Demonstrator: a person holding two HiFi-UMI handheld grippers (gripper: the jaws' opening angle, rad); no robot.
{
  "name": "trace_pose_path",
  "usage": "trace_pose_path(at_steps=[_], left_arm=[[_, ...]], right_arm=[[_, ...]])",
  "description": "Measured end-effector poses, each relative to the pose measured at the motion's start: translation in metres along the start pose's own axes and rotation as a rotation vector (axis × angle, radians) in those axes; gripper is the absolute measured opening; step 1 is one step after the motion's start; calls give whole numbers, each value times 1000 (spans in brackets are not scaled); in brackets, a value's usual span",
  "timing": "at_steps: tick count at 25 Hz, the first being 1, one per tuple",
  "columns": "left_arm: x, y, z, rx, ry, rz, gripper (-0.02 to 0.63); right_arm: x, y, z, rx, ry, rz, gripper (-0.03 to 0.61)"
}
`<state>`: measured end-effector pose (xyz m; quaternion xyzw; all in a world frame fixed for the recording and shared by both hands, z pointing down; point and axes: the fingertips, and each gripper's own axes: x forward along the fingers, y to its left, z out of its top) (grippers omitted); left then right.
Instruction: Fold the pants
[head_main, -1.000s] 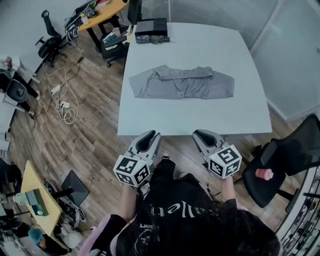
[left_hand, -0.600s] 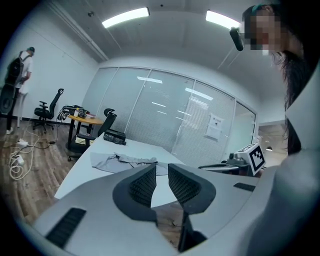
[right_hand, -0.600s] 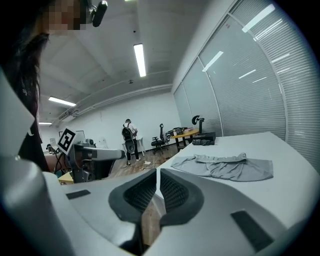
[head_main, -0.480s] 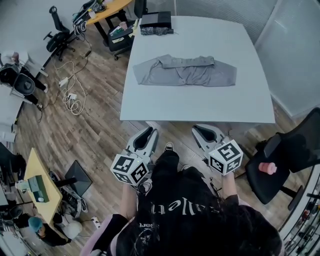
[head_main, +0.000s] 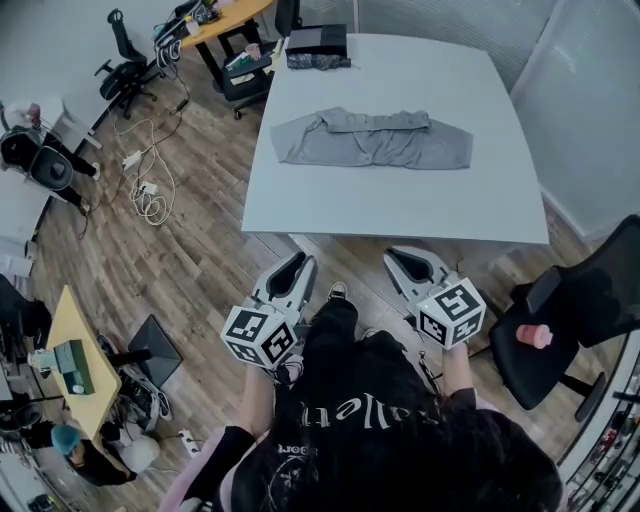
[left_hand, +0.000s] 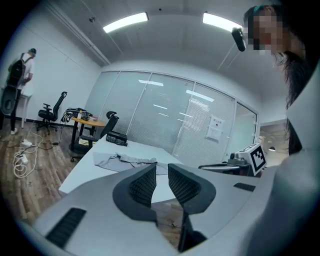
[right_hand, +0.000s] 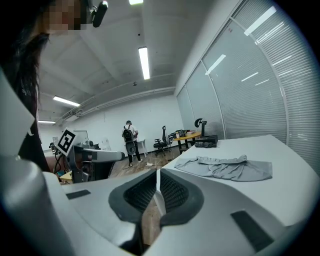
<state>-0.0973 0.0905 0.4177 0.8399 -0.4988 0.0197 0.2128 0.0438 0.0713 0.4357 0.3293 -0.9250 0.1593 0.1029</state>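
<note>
Grey pants, white table

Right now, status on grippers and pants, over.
Left gripper open, empty; right gripper shut, empty. Both short of white table. Grey pants lie mid-table, untouched. Black box at far corner, apart.

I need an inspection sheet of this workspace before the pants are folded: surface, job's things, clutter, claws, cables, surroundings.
Surface: white table, near half bare.
Job's things: grey pants, rumpled, lying across the far half of the table.
Clutter: black box and dark bundle at the far left corner.
Claws: left claw open, empty; right claw all but closed, empty; both short of the table.
Cables: white cables loose on the wooden floor.
Surroundings: black chair holding a pink object; person with backpack far off.
</note>
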Motion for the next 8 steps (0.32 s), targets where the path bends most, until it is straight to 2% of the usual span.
trace_pose_path(at_steps=[8], left_arm=[[-7, -5, -1, -2, -8, 10, 94]], right_arm=[[-10, 2, -3, 2, -2, -3, 35]])
